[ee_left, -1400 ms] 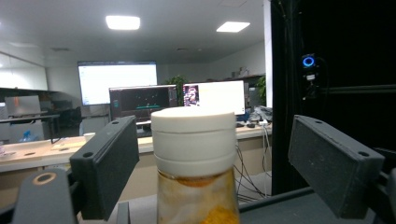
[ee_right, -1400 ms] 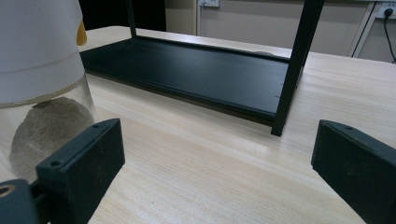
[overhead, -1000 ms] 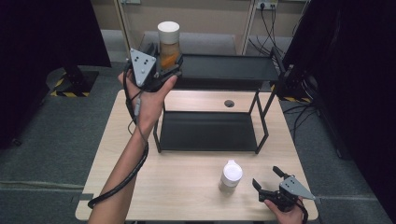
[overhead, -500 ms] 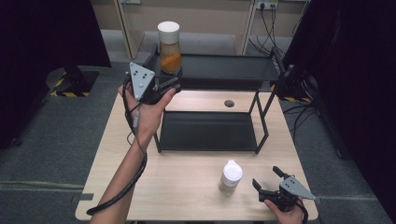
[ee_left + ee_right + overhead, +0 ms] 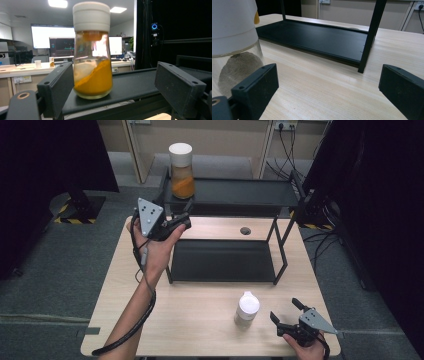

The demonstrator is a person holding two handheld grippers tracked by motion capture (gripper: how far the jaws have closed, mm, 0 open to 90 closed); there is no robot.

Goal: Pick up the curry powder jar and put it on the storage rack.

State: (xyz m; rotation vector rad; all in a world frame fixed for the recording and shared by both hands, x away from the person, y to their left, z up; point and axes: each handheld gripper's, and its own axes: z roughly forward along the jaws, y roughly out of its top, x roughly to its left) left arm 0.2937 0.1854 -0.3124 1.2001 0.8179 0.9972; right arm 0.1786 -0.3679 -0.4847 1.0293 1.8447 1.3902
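Note:
A glass jar of orange powder (image 5: 182, 170) with a white lid stands upright at the left end of the black rack's top shelf (image 5: 240, 193). My left gripper (image 5: 186, 217) hovers open just below and in front of it, apart from the glass. Seen from the left gripper view, the jar (image 5: 92, 52) stands beyond the left gripper (image 5: 117, 87), whose jaws are spread wide. A second white-lidded jar (image 5: 247, 307) stands on the table, holding grey powder (image 5: 235, 70). My right gripper (image 5: 285, 310) rests open just right of it, and in its own view the right gripper (image 5: 329, 92) holds nothing.
The rack's lower shelf (image 5: 225, 260) sits on the wooden table (image 5: 190, 320), with thin black legs (image 5: 369, 37) at its corners. A round hole (image 5: 245, 230) is in the tabletop behind the rack. Dark screens flank the table on both sides.
My left gripper has drawn down and back from the orange jar, which stays on the top shelf. The right gripper and the grey-powder jar have not moved.

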